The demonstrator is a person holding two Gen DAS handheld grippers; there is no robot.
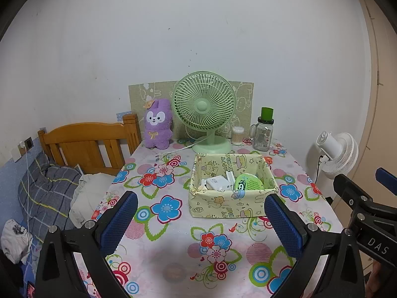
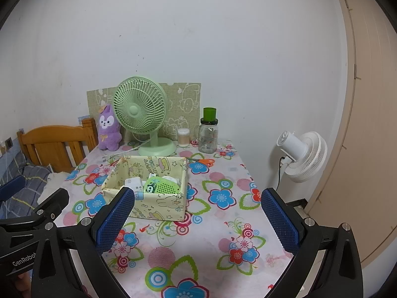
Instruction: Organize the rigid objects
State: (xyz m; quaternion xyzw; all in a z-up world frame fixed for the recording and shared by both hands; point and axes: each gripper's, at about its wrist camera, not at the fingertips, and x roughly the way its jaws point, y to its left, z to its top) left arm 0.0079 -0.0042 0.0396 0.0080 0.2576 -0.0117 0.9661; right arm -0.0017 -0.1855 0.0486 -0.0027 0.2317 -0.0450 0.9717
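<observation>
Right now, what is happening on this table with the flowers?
A person holds two black grippers with blue padded jaws above the flowered tablecloth. The left gripper and the right gripper both have their jaws wide open and hold nothing. Ahead stands a pale yellow fabric box that already contains a green perforated plastic case and some white items. Orange-handled scissors lie on the table beyond the box, near the glass jar with a green lid.

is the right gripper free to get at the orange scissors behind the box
Probably yes: the right gripper is open and empty, and the orange scissors lie flat on the table right of the fabric box, with nothing over them.
</observation>
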